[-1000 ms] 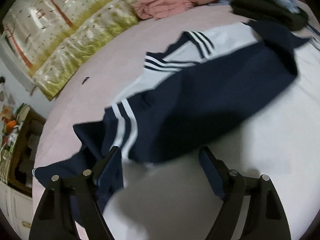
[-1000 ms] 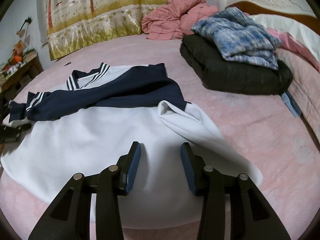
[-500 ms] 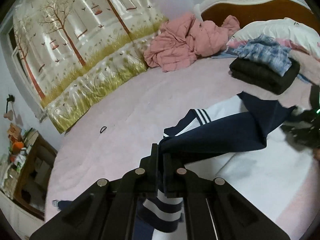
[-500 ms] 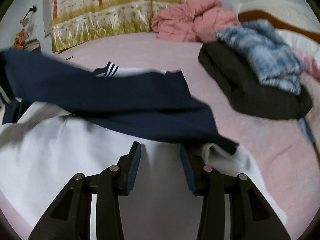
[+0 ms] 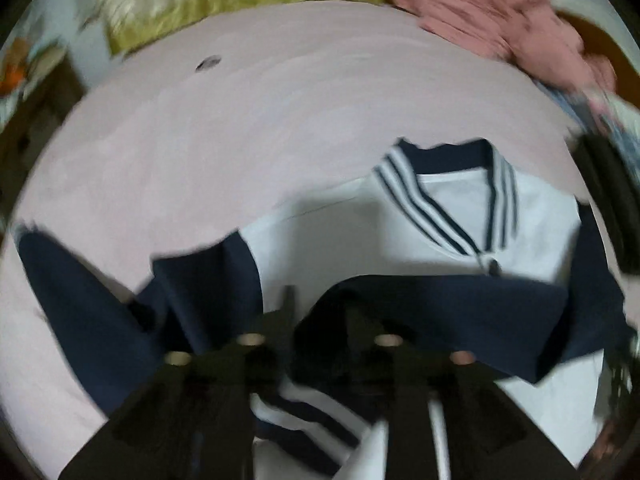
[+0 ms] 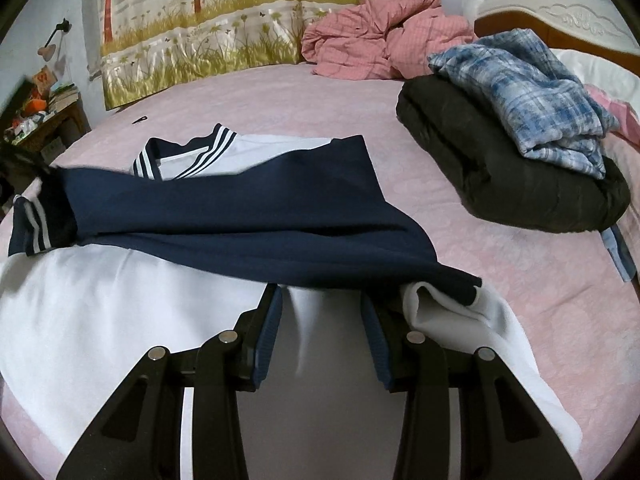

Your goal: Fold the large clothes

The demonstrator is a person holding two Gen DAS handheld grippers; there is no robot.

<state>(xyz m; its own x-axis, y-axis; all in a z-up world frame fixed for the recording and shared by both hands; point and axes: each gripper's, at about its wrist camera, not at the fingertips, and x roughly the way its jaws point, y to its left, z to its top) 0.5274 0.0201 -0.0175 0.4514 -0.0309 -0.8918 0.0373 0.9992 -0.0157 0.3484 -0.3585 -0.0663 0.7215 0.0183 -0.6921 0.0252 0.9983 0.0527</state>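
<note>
A white top with navy sleeves and a striped collar (image 6: 188, 156) lies flat on the pink bed (image 6: 320, 100). One navy sleeve (image 6: 240, 216) is laid across its chest. In the blurred left wrist view my left gripper (image 5: 316, 312) is shut on that sleeve (image 5: 440, 312) near its striped cuff (image 5: 304, 412), low over the white body (image 5: 352, 236). The other navy sleeve (image 5: 80, 304) lies out to the left. My right gripper (image 6: 320, 300) is open and empty, its fingertips at the sleeve's near edge, over the white hem (image 6: 120, 320).
A folded black garment (image 6: 500, 176) with a blue plaid shirt (image 6: 532, 96) on top sits at the right. A crumpled pink garment (image 6: 376, 36) lies at the back. A small dark hair tie (image 6: 140, 120) lies on the bed. A cluttered side table (image 6: 44, 116) stands at the left.
My left gripper closed on the navy sleeve's cuff end, lifted it, carried it across the top and lowered it over the chest. My right gripper stayed open in nearly the same place.
</note>
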